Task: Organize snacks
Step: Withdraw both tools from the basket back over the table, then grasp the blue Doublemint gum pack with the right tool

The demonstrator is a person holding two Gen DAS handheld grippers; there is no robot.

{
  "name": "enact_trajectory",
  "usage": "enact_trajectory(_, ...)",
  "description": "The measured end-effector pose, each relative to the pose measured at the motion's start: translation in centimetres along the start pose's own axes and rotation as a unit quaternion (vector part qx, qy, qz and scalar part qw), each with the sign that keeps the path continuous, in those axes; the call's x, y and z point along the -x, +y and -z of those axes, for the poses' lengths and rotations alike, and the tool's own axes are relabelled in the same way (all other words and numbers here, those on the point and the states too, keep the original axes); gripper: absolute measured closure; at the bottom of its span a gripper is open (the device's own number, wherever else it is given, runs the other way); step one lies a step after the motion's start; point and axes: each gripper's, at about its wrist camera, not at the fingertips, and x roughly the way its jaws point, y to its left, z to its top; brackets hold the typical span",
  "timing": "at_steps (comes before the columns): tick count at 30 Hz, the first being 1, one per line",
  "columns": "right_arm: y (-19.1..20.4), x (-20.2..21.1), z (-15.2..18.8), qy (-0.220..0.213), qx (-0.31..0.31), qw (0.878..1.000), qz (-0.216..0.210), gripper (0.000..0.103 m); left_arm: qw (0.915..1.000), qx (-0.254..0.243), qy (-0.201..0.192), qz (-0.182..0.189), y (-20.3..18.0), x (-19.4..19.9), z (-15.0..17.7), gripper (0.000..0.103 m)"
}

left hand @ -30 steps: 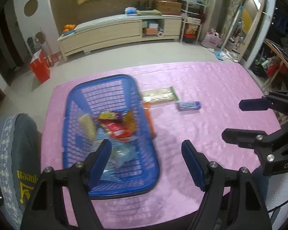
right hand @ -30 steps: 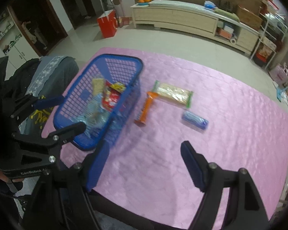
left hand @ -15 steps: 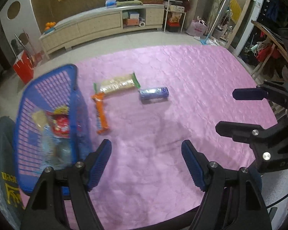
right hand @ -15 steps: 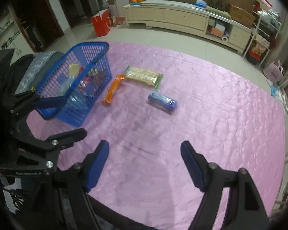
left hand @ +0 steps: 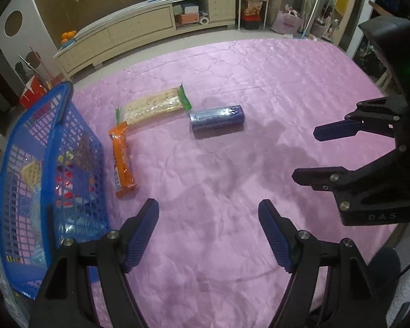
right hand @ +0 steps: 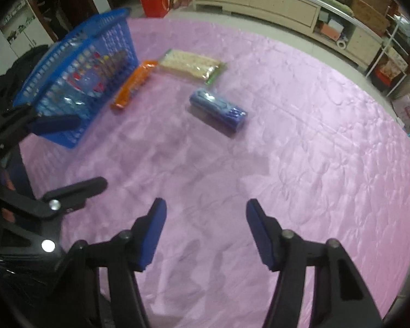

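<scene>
Left wrist view shows the left gripper (left hand: 207,213) low in the frame over the pink tablecloth (left hand: 273,82), jaws spread wide and holding nothing. At right, the right gripper (left hand: 309,155) hangs likewise wide and empty. Compared with a second ago, the blue basket (left hand: 54,109) has slid from center to the left edge. Beside it lies an orange packet (left hand: 122,161), then a cracker pack (left hand: 153,106) and a blue pack (left hand: 217,117) mid-frame.

Glossy pink quilted tablecloth (left hand: 259,87), blue plastic lattice basket (left hand: 54,125), shiny snack wrappers.
</scene>
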Motion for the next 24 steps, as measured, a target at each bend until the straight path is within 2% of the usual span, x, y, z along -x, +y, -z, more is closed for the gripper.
enact_trajectory(9,-1.7,-4.2,-5.4,0.011,0.060,0.998,0.004,0.038,0.9987,0.020,0.010,-0.046,2.4,-3.6,-3.1,0.030)
enact_trajectory(16,-1.2,-7.0,-9.0,0.020,0.103,0.994,0.002,0.040,0.9966,0.032,0.014,-0.074,4.5,-4.7,-3.9,0.029)
enact_trajectory(19,-1.0,-8.2,-9.6,0.022,0.116,0.993,0.005,0.043,0.9968,0.053,0.023,-0.055,5.4,-4.9,-3.9,0.030)
enact_trajectory(21,-1.1,-8.8,-9.7,0.031,0.116,0.993,-0.006,0.047,0.9968,0.046,0.023,-0.060,5.3,-4.8,-3.9,0.029)
enact_trajectory(24,-0.9,-8.8,-9.8,0.028,0.137,0.990,0.001,0.048,0.9969,0.035,0.023,-0.067,5.1,-4.8,-3.9,0.029)
